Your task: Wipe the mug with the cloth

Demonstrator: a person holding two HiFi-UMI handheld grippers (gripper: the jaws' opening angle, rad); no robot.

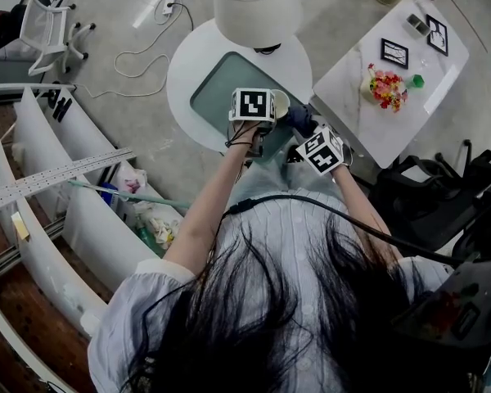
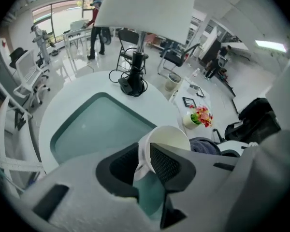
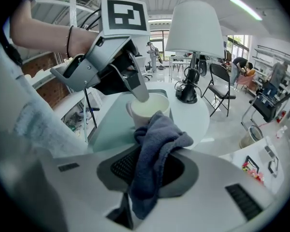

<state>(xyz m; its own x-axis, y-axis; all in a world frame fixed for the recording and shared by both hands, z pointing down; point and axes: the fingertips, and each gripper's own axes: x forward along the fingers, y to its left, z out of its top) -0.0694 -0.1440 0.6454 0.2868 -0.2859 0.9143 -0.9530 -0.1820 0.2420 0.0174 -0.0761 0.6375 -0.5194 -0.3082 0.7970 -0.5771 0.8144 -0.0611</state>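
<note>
Our left hand-held gripper (image 2: 146, 162) pinches the white mug (image 2: 170, 135) by its wall, one jaw inside the rim and one outside. Our right hand-held gripper (image 3: 146, 170) is clamped on the grey-blue cloth (image 3: 157, 141), whose bunched top touches the mug's near rim at centre frame. Behind the mug lies the round white surface (image 2: 72, 93) with its green inset, and a lamp (image 2: 145, 8) stands at top centre.
</note>
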